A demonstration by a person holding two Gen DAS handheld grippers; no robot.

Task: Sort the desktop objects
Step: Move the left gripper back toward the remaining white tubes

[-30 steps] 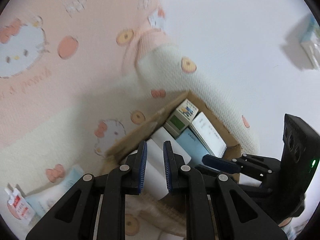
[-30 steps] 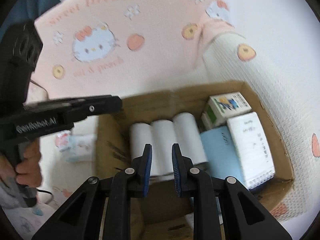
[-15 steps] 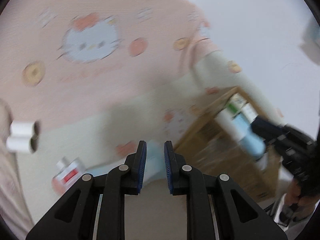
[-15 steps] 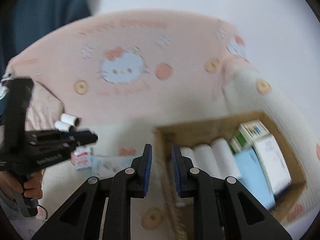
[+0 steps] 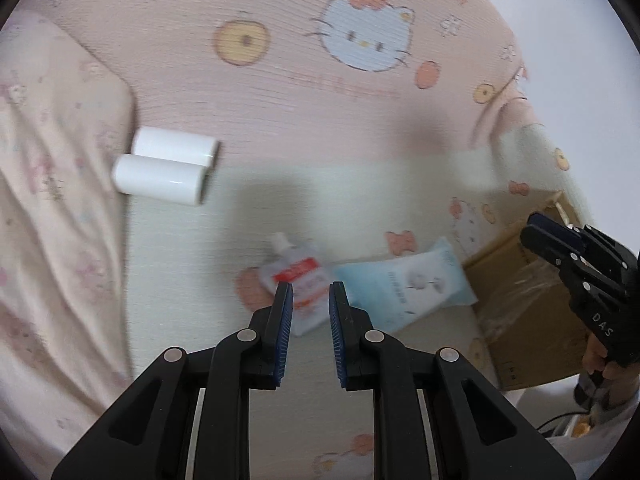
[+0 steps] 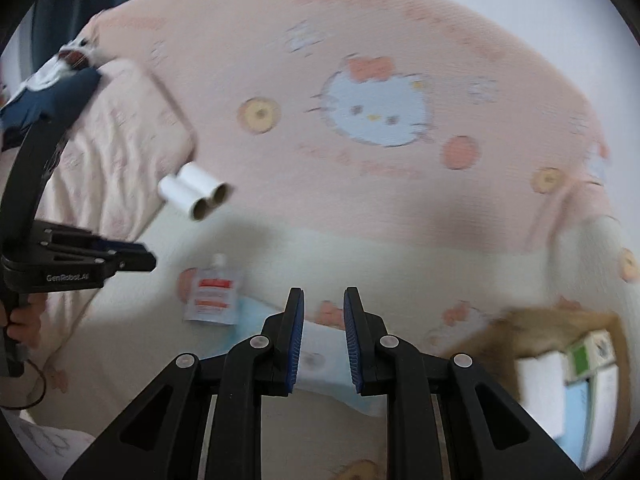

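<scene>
Beyond the fingertips spreads a pink cartoon-cat blanket (image 5: 360, 92). Up and left of them lies a pale pillow (image 5: 52, 200), and a dark blue cloth (image 6: 44, 96), possibly clothing.

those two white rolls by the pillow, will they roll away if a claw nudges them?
Probably yes. The two white rolls are smooth cylinders lying on their sides on the blanket, so a sideways push would likely send them rolling. Their hollow brown cores suggest they are light and shift easily. The soft fabric may slow them somewhat.
</scene>
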